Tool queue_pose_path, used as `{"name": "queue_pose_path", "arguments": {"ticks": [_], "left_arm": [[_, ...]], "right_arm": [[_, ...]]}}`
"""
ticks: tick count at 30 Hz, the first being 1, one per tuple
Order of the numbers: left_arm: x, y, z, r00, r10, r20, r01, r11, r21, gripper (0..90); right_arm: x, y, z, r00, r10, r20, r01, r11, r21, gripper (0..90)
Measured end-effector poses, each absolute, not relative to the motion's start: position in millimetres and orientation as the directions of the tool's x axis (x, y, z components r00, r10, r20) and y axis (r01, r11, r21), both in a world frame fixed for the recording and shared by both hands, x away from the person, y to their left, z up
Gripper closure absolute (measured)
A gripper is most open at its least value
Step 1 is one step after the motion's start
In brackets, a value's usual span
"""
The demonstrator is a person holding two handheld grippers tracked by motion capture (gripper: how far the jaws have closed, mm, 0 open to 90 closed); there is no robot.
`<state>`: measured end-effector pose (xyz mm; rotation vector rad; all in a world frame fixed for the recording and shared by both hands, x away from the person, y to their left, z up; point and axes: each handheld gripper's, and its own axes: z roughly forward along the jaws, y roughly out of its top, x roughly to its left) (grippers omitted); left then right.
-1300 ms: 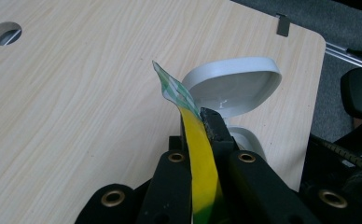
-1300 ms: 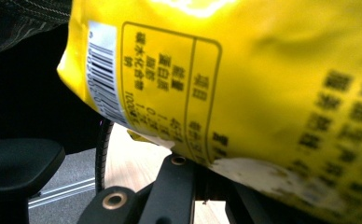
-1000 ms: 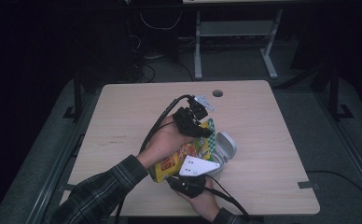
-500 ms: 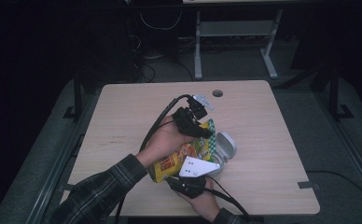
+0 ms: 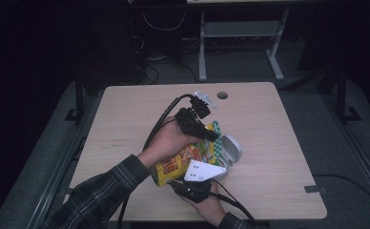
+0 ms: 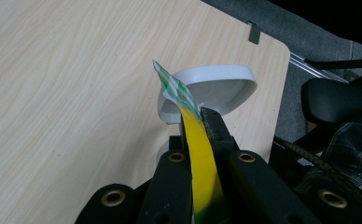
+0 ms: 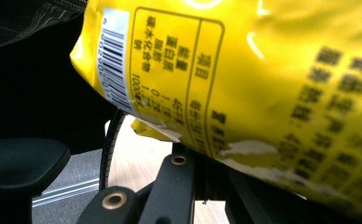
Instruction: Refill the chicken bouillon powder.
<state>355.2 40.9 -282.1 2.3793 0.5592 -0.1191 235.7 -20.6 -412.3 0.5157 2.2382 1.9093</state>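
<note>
1. Presently, item: snack bag (image 5: pixel 188 157), yellow with a red and orange printed front and a green-and-white checked top edge. Held off the worktop (image 5: pixel 126 124), stretched between the two tools, near its middle.
2. Change against the pictures from a second ago: practically none. The bag, both hands and the white bowl lie as they did then. Judgement: the grip is settled and the bag is not yet open; a pull apart at the seal looks like the step in hand.
3. Left tool (image 5: pixel 207 133): jaws closed on the checked top edge of the bag; in the left gripper view the yellow strip (image 6: pixel 200 158) runs up between the two black jaws, pinched flat.
4. Right tool (image 5: pixel 195 183): jaws closed on the lower edge of the bag; the right gripper view has the crimped bottom seam (image 7: pixel 244 154) sitting in the jaws.
5. Writing: back panel of the bag carries a barcode (image 7: pixel 116 60) and a framed table of East Asian characters with figures; too blurred to read reliably. Front print illegible from the high view. No brand can be read.
6. Adjacent: white bowl (image 5: pixel 231 150), tipped on its side, just beside the top of the bag on the worktop.
7. Surroundings: a person's plaid sleeve (image 5: pixel 97 195); black cable (image 5: pixel 161 119) trailing from the left tool.
</note>
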Motion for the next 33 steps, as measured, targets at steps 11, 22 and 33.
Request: {"name": "queue_pose_path", "arguments": {"ticks": [11,22,33], "left_arm": [[354.8,40.6,-282.2,0.911,0.353,-0.211,0.406,-0.687,0.603,89.7],[354.1,37.0,-282.1,0.913,0.361,-0.19,0.399,-0.699,0.593,89.7],[353.8,34.8,-281.9,0.913,0.364,-0.182,0.397,-0.702,0.591,89.6]], "right_arm": [[236.3,-20.7,-412.7,-0.928,0.357,0.102,0.159,0.134,0.978,90.0],[236.4,-21.4,-412.4,-0.927,0.359,0.112,0.166,0.124,0.978,90.0],[236.3,-22.1,-411.8,-0.925,0.363,0.111,0.164,0.12,0.979,90.0]]}}
